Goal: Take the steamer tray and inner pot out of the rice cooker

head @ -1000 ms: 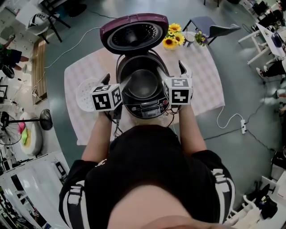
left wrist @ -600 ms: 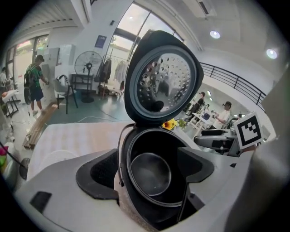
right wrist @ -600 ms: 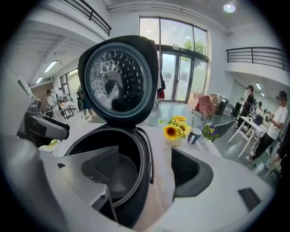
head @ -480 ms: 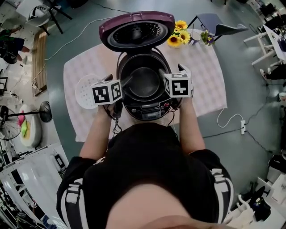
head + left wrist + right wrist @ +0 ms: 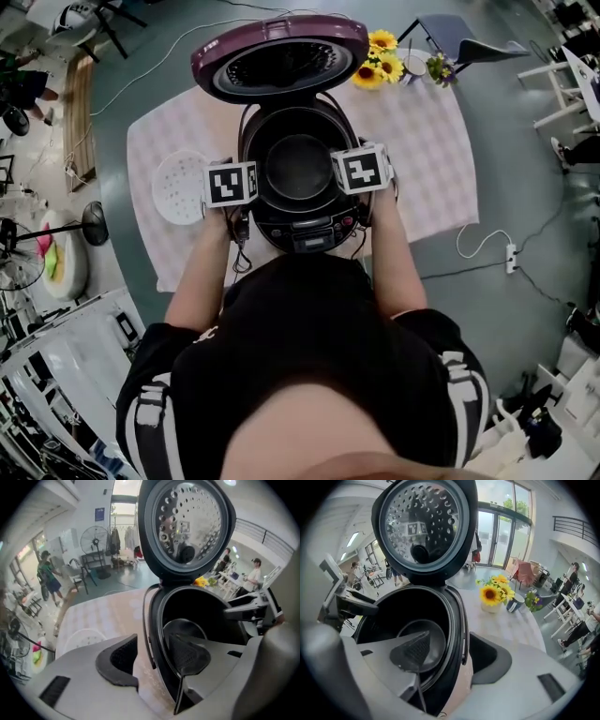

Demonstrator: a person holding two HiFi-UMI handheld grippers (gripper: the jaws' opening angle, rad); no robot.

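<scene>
**Jaws apart on both sides of the cooker**

Cloth, pale and checked (image 5: 427, 141), covers the table under everything. At its middle stands the dark, round rice cooker (image 5: 309, 234), control panel toward the person. Its purple domed lid (image 5: 281, 58) is swung fully up at the far side and shows a perforated metal inner plate.

The dark metal inner pot (image 5: 300, 169) sits down inside the rice cooker body, with its round bottom in plain view. The white, round, perforated plastic steamer tray (image 5: 178, 187) lies flat on the cloth just to the left of the cooker, apart from it.

The left gripper (image 5: 152, 658) hangs over the cooker's left side. Its jaws are spread wide, one inside the inner pot and one outside the cooker wall, and the rim runs between them without being pinched. The right gripper (image 5: 447, 656) mirrors it on the right side: jaws held apart, one dipped into the pot, one outside, the rim passing between them with a gap at each pad.

A bunch of yellow sunflowers (image 5: 494, 592) stands on the cloth beyond the cooker, to the right of the lid. A dark, small mug (image 5: 514, 604) sits just beside them.
</scene>
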